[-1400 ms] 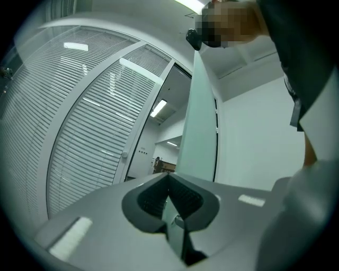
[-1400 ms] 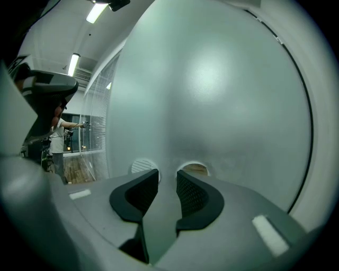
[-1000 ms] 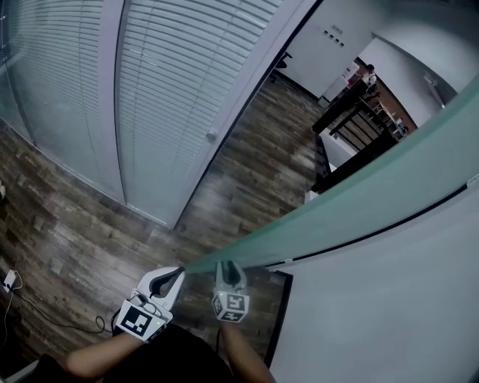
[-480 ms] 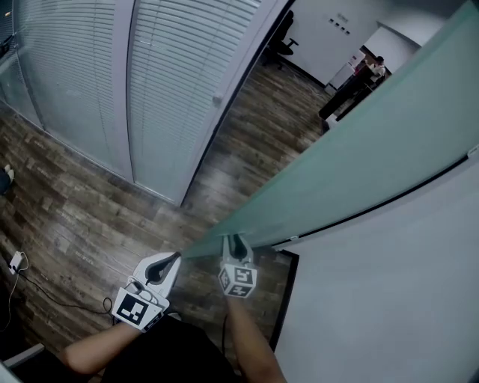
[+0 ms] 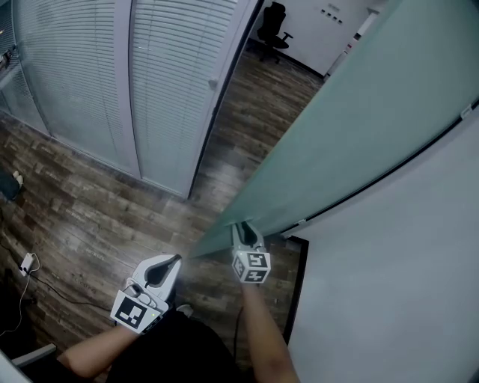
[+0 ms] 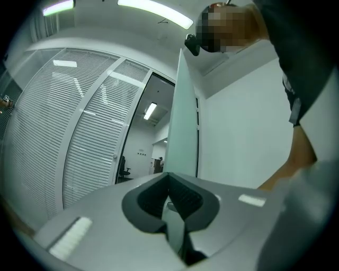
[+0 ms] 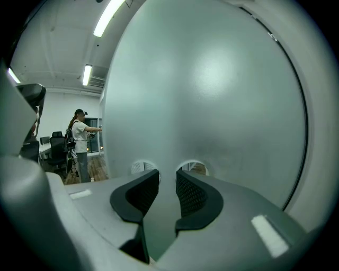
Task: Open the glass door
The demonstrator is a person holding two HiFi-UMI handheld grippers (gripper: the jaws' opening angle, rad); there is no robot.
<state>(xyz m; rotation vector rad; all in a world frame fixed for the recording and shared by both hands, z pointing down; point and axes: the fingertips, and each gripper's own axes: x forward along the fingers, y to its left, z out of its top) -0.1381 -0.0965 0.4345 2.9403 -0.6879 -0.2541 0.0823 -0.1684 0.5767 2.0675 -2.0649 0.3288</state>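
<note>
The frosted green glass door (image 5: 359, 112) stands swung partway out and runs from the lower middle to the upper right of the head view. My right gripper (image 5: 243, 227) is at the door's near end, on its right side. In the right gripper view its jaws stand apart, the tips (image 7: 167, 177) close against the door's face (image 7: 212, 95), with nothing between the pads. My left gripper (image 5: 174, 262) hangs just left of the door's free edge. In the left gripper view its pads (image 6: 169, 182) meet, and the door's edge (image 6: 183, 122) rises ahead.
A glass wall with white blinds (image 5: 75, 75) stands to the left, and a dark doorway beside it leads to an office chair (image 5: 271, 22). The white wall (image 5: 389, 284) and black door frame (image 5: 296, 299) are on the right. A plug and cable (image 5: 26, 263) lie on the wood floor. A person (image 7: 80, 137) stands far off.
The door has swung further and now hides the far room. My right gripper has gone up and to the right with it. My left gripper stays low, just off the door's edge.
</note>
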